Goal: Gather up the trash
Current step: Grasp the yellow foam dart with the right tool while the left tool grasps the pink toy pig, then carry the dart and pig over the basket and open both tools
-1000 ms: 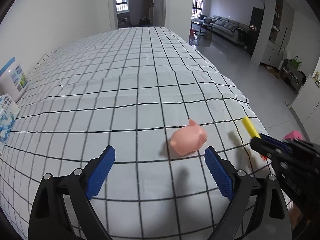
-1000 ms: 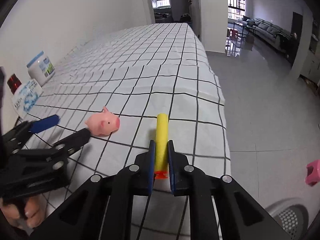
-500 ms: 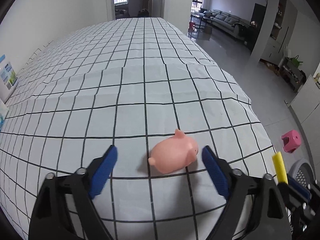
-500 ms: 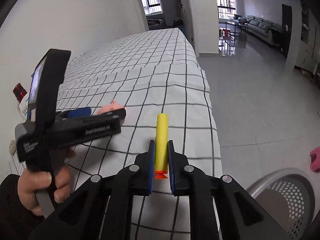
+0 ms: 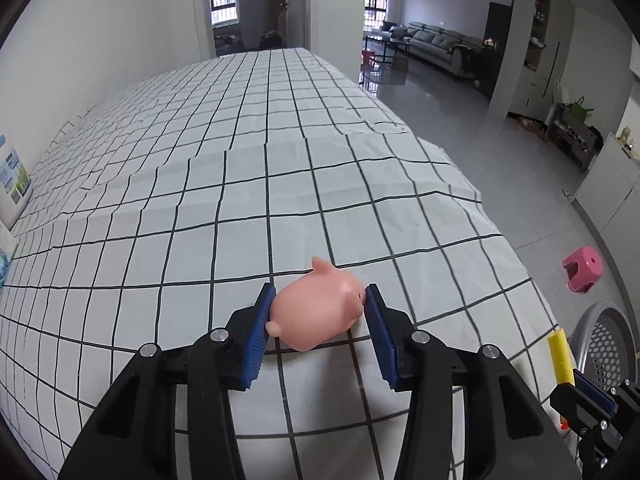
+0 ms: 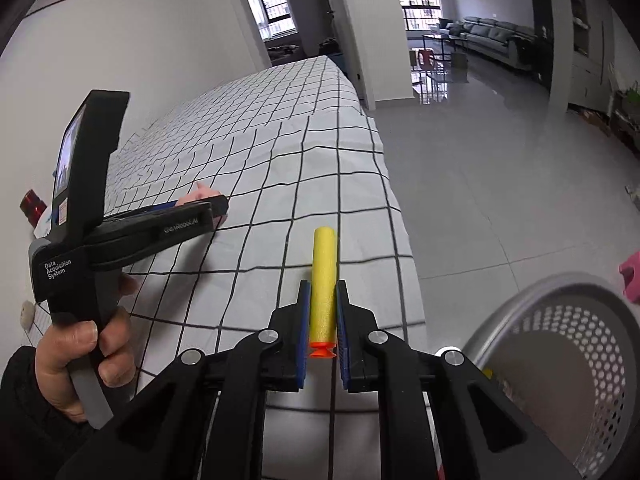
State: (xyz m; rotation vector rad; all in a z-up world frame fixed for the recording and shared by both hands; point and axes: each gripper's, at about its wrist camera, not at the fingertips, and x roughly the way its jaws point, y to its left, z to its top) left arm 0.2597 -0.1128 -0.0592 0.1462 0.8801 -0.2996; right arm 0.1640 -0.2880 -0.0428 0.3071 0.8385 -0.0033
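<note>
White cloth with a black grid covers the table [image 5: 248,168], which stands along a plain wall in a large room with a grey tiled floor.

On the cloth, near the table's right edge, lies a pink toy pig [image 5: 318,314]. The left gripper [image 5: 318,316] has closed its blue pads [image 5: 260,332] on both sides of the pig, one on the rear and one on the snout, and the pig rests on the cloth. In the right wrist view the pig [image 6: 200,196] is almost hidden behind the left gripper [image 6: 200,210], and only an ear and a bit of the body show; this view also shows the bare hand [image 6: 84,356] that holds the gripper's handle.

The right gripper [image 6: 323,312] is closed tight on a yellow foam dart [image 6: 323,280] with an orange tip, held off the table's right edge. The dart points forward, away from the camera. In the left wrist view only the dart's [image 5: 560,356] yellow part and the right gripper's [image 5: 588,396] front show.

Right of the table, on the floor, stands a grey perforated basket [image 6: 568,320]; the right wrist view looks into it, the left wrist view shows only part of its rim [image 5: 600,320]. Past the basket stands a pink stool [image 5: 582,268].
</note>
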